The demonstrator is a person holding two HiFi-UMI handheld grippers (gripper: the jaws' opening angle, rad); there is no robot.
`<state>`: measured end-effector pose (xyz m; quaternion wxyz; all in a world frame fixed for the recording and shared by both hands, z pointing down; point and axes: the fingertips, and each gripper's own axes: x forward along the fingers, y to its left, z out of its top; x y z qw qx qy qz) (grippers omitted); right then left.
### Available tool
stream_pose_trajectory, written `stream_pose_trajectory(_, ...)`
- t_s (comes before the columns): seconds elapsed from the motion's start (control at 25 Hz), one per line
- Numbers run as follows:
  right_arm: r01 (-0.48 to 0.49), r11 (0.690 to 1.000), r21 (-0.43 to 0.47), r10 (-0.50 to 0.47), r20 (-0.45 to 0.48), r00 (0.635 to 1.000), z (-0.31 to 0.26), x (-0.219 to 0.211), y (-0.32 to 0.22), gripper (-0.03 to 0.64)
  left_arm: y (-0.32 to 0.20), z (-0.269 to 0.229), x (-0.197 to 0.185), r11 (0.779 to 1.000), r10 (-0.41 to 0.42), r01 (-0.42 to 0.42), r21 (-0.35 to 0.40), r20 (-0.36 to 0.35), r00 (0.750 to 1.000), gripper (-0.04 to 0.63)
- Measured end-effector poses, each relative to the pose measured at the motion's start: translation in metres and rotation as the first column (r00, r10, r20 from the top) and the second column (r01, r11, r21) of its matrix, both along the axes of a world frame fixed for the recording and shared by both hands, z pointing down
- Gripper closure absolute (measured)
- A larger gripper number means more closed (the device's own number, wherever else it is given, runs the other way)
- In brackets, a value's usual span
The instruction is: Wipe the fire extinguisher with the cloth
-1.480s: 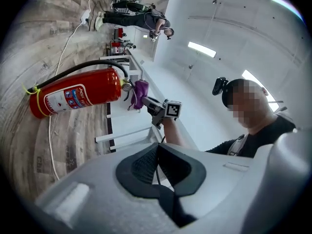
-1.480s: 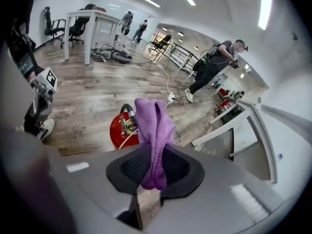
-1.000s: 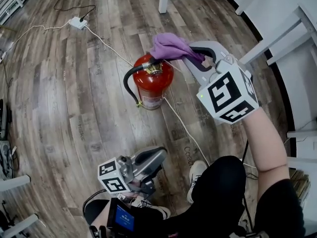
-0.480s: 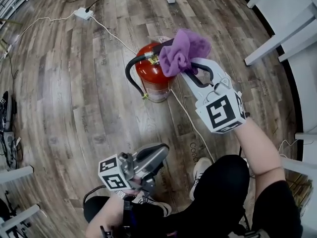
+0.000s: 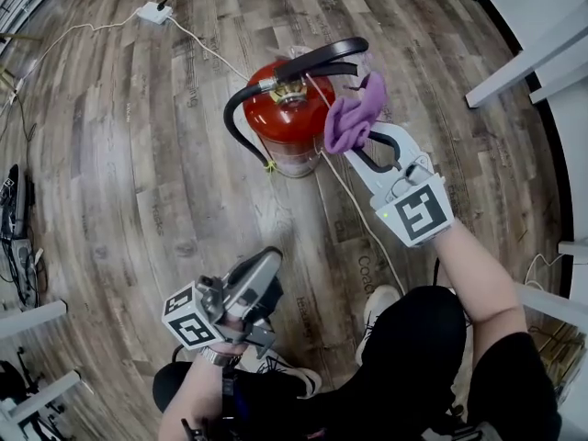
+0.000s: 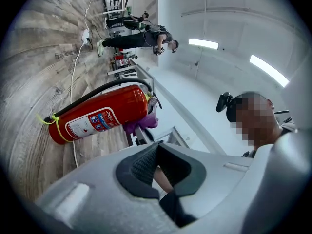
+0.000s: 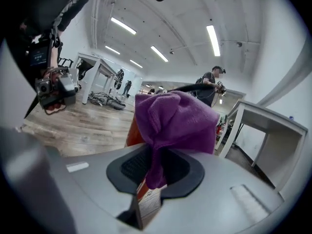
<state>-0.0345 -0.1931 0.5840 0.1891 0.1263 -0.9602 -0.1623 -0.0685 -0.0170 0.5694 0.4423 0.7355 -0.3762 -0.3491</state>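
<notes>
Right gripper [image 5: 356,147] is clamped on the bunched purple cloth [image 5: 353,118], jaws partway closed around it. The cloth was up over the valve a second ago and is now lower, against the right shoulder of the red cylindrical fire extinguisher [image 5: 287,122], which stands upright on the wooden plank floor [image 5: 138,200]. Left gripper [image 5: 262,272] is fully closed and empty, lower in the head view than before, well apart from the extinguisher.

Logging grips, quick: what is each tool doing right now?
Left tool: closed, empty.
Right tool: closed on the purple cloth.
</notes>
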Motion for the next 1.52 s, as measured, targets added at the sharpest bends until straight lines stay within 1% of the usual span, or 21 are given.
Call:
stream_pose_trajectory(0.16,0.042,0.999,-0.035,-0.044,-0.079,0.996,0.066,-0.003,0.007,0.557,0.001,0.007,-0.001,1.000,-0.012,0.012,-0.029,0.008,1.000,0.598)
stream_pose_trajectory(0.24,0.065,0.997,-0.045,-0.071,-0.168,0.983,0.114,0.000,0.009,0.557,0.002,0.009,-0.003,0.999,-0.021,0.022,-0.041,0.013,1.000,0.598)
stream_pose_trajectory(0.32,0.090,0.994,-0.060,-0.103,-0.272,0.957,0.165,0.000,0.014,0.557,0.005,0.012,-0.004,0.998,-0.029,0.030,-0.053,0.017,0.999,0.598)
stream_pose_trajectory(0.4,0.111,0.990,-0.084,-0.134,-0.378,0.916,0.213,0.001,0.015,0.557,0.007,0.015,-0.004,0.998,-0.034,0.035,-0.061,0.018,0.999,0.598)
stream_pose_trajectory(0.48,0.135,0.984,-0.116,-0.174,-0.479,0.860,0.259,0.004,0.020,0.557,0.011,0.017,-0.003,0.997,-0.038,0.040,-0.071,0.023,0.999,0.598)
stream_pose_trajectory(0.6,0.199,0.969,-0.148,-0.248,-0.606,0.756,0.316,0.005,0.038,0.557,0.020,0.020,-0.005,0.995,-0.045,0.048,-0.091,0.039,0.998,0.598)
stream_pose_trajectory(0.68,0.259,0.956,-0.140,-0.284,-0.672,0.684,0.344,0.005,0.050,0.557,0.026,0.022,-0.006,0.994,-0.048,0.053,-0.097,0.051,0.998,0.598)
stream_pose_trajectory(0.72,0.284,0.950,-0.128,-0.290,-0.696,0.657,0.355,0.003,0.054,0.557,0.029,0.023,-0.005,0.994,-0.047,0.052,-0.099,0.057,0.997,0.598)
stream_pose_trajectory(0.76,0.298,0.947,-0.118,-0.290,-0.710,0.641,0.362,0.001,0.056,0.557,0.031,0.024,-0.005,0.994,-0.045,0.051,-0.101,0.062,0.997,0.598)
stream_pose_trajectory(0.8,0.297,0.948,-0.111,-0.284,-0.714,0.640,0.366,-0.002,0.057,0.557,0.033,0.025,-0.004,0.993,-0.043,0.050,-0.104,0.068,0.997,0.598)
stream_pose_trajectory(0.92,0.247,0.960,-0.129,-0.265,-0.697,0.666,0.363,-0.011,0.056,0.557,0.038,0.025,-0.005,0.992,-0.051,0.059,-0.109,0.076,0.996,0.598)
stream_pose_trajectory(1.0,0.219,0.965,-0.146,-0.259,-0.680,0.686,0.356,-0.009,0.055,0.558,0.038,0.022,-0.005,0.993,-0.055,0.062,-0.103,0.072,0.996,0.598)
stream_pose_trajectory(1.04,0.200,0.968,-0.153,-0.251,-0.665,0.704,0.349,-0.007,0.054,0.558,0.037,0.021,-0.004,0.993,-0.054,0.060,-0.099,0.067,0.996,0.598)
stream_pose_trajectory(1.08,0.177,0.971,-0.159,-0.238,-0.642,0.729,0.340,-0.005,0.052,0.558,0.035,0.021,-0.003,0.994,-0.052,0.057,-0.095,0.062,0.997,0.598)
stream_pose_trajectory(1.16,0.124,0.978,-0.167,-0.199,-0.573,0.795,0.309,-0.002,0.049,0.558,0.032,0.021,0.000,0.995,-0.043,0.047,-0.090,0.051,0.998,0.598)
stream_pose_trajectory(1.28,0.061,0.984,-0.165,-0.127,-0.429,0.894,0.235,-0.002,0.046,0.560,0.024,0.020,0.004,0.997,-0.024,0.027,-0.076,0.033,0.999,0.598)
stream_pose_trajectory(1.36,0.037,0.985,-0.167,-0.089,-0.317,0.944,0.170,-0.002,0.045,0.560,0.017,0.016,0.009,0.998,-0.008,0.010,-0.062,0.027,1.000,0.598)
stream_pose_trajectory(1.44,0.039,0.988,-0.148,-0.068,-0.196,0.978,0.097,-0.005,0.046,0.560,0.013,0.013,0.015,0.999,0.012,-0.010,-0.051,0.023,1.000,0.598)
stream_pose_trajectory(1.52,0.051,0.992,-0.114,-0.060,-0.076,0.995,0.025,-0.012,0.046,0.560,0.010,0.009,0.021,0.999,0.030,-0.029,-0.043,0.013,0.999,0.598)
